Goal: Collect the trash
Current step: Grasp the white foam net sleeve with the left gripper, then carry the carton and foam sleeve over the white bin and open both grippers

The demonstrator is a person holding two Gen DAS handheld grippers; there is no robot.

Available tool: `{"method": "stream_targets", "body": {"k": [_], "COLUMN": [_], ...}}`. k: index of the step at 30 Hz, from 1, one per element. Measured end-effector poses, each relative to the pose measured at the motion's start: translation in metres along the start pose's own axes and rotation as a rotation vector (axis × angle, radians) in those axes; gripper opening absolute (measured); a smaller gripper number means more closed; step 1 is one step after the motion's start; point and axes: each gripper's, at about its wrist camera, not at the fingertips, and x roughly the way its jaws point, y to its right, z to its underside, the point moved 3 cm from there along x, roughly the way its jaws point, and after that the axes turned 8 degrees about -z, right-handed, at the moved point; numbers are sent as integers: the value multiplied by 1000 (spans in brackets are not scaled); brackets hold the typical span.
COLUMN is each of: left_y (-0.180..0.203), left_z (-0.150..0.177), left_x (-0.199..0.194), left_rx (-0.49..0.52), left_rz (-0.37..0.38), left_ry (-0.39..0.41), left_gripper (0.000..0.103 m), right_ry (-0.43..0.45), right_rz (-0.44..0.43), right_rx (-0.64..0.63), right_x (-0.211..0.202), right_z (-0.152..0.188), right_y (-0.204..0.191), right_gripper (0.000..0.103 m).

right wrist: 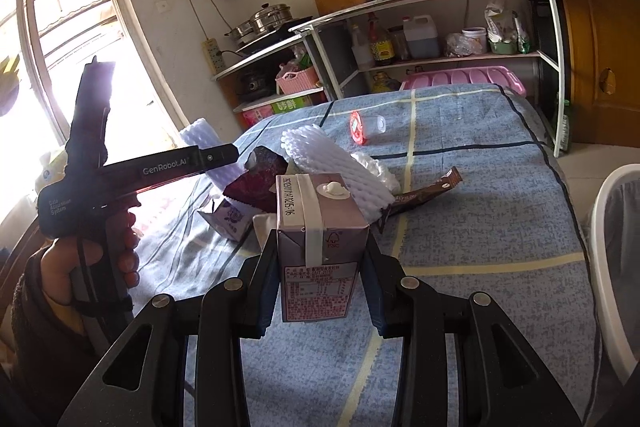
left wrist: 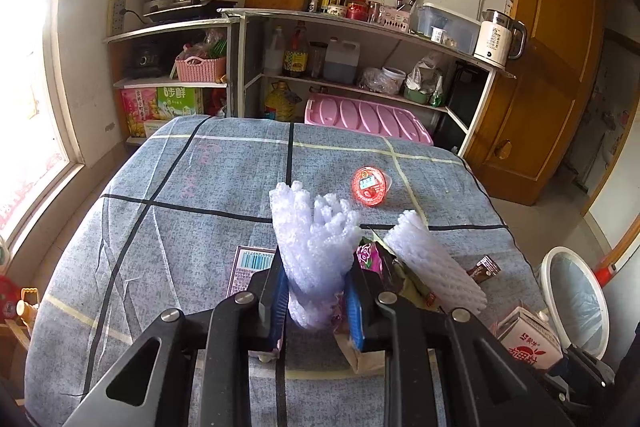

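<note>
Left tool (left wrist: pixel 316 291) clamped on a foam net sleeve (left wrist: pixel 316 247); right tool (right wrist: pixel 322 287) gripping a drink carton (right wrist: pixel 320 235), above the bed (right wrist: pixel 480 207), near its right edge.

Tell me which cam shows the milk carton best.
Right wrist. The milk carton sits centred and close, clamped between the right gripper pads, top seal and label panel readable. Left wrist catches only one corner of it at the lower right edge, beside the white bin.

- Open blue cloth (left wrist: pixel 168 227) from nine to eleven o'clock in the left view.
- Foam sleeve (left wrist: pixel 436 267), wrappers (left wrist: pixel 486 267) crowd two o'clock.
- Bin (right wrist: pixel 612 259) blocks three o'clock, right view.
</note>
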Motion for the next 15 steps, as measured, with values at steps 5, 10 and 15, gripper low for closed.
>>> {"method": "stream_targets", "body": {"k": [5, 10, 15], "left_y": [7, 17, 41], "left_z": [-6, -13, -13], "left_x": [-25, -48, -69], "left_rx": [22, 32, 63], "left_rz": [5, 7, 62], "left_ry": [45, 81, 102], "left_gripper": [25, 25, 25], "right_ry": [38, 85, 125], "right_rz": [-1, 22, 62], "right_rx": [15, 27, 34], "right_x": [-19, -44, -71], "right_z": [-8, -16, -22], "right_y": [4, 13, 25], "right_gripper": [38, 38, 38]}}
